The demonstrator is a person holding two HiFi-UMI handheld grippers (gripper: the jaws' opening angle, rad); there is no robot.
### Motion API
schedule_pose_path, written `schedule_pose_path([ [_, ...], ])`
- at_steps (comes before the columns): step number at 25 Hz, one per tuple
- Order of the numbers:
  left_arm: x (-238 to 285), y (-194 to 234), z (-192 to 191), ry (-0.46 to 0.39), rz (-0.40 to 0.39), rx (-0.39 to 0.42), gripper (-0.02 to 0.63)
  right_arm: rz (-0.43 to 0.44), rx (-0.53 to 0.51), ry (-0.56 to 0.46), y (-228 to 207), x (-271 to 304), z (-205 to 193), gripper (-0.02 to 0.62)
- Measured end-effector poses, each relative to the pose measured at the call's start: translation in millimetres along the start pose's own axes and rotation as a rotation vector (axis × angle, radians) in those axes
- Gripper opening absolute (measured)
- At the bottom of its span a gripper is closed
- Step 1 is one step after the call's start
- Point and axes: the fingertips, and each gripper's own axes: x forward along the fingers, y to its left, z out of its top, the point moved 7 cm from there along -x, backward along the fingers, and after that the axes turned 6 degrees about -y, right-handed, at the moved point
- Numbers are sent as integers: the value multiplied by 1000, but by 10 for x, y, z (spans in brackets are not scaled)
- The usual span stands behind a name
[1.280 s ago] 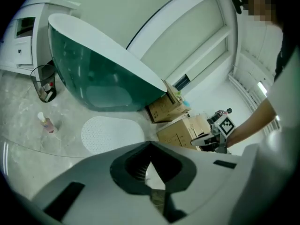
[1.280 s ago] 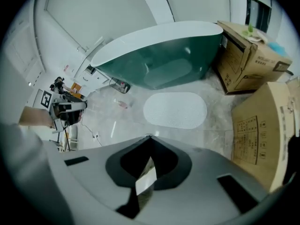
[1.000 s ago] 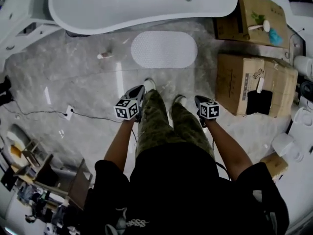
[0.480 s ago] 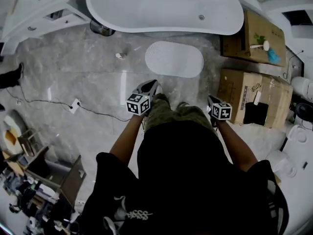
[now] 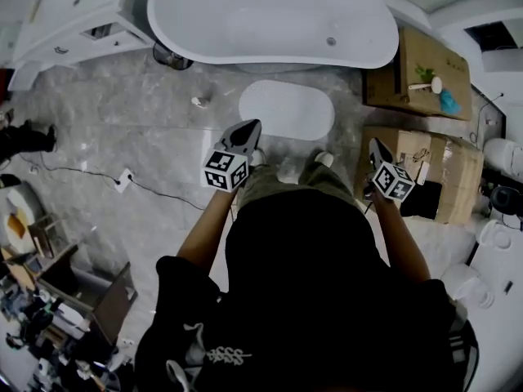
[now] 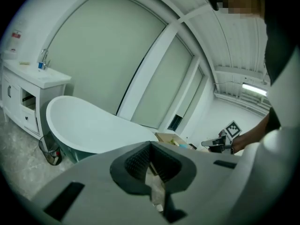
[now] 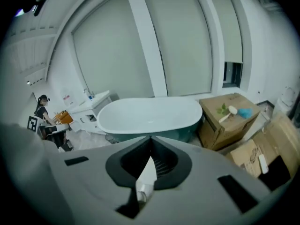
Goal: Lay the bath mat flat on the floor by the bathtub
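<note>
The white oval bath mat (image 5: 286, 109) lies flat on the grey marble floor just in front of the white bathtub (image 5: 270, 19). I stand right behind the mat, shoes at its near edge. My left gripper (image 5: 248, 129) hangs above the mat's near left end, shut and holding nothing. My right gripper (image 5: 375, 146) hovers over the nearer cardboard box (image 5: 425, 174), also shut and empty. In the left gripper view the jaws (image 6: 150, 147) point at the bathtub (image 6: 93, 125); the right gripper view's jaws (image 7: 151, 146) face the bathtub (image 7: 150, 112) too. The mat is hidden in both gripper views.
Two cardboard boxes stand right of the mat; the far box (image 5: 421, 64) carries a brush with a blue head (image 5: 437, 88). A white vanity cabinet (image 5: 73, 23) sits at the back left. A cable and socket (image 5: 124, 178) trail on the left floor. Clutter (image 5: 41, 284) fills the lower left.
The person has stepped up to the mat's near edge. Both grippers have lifted and tilted forward, the right one swinging out over the box. The mat has stayed flat.
</note>
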Motion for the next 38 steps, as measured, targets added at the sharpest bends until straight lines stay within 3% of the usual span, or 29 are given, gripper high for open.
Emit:
schedule_pose_path([
  [7,538,-488,674,-164,121,83,20,21,-94,-212,-767,-66,1185,23],
  [12,1149,-1184,1050,-292,216,121,20,83,-210,-316,-1417,-126,1963,23],
  [16,1712,-1649,1270,-309,220,218,20,123,-295,-382,-1697,-135,2382,23],
  [19,1954,-1856,1378,-315,217,235,18,154,-344,-434,-1765,-185,2595,23],
  [22,2055,-1950,1388,-299,240,236,20,165,-321,-461,-1845,-197,2686,23],
  [29,2026,-2075,1261,-268,186,262,20,129,-282,-462,-1856,-284,2464,21],
  [38,1596,-1842,1188,-267,166,245,20,96,-312,-512,-1375,-455,2225,21],
])
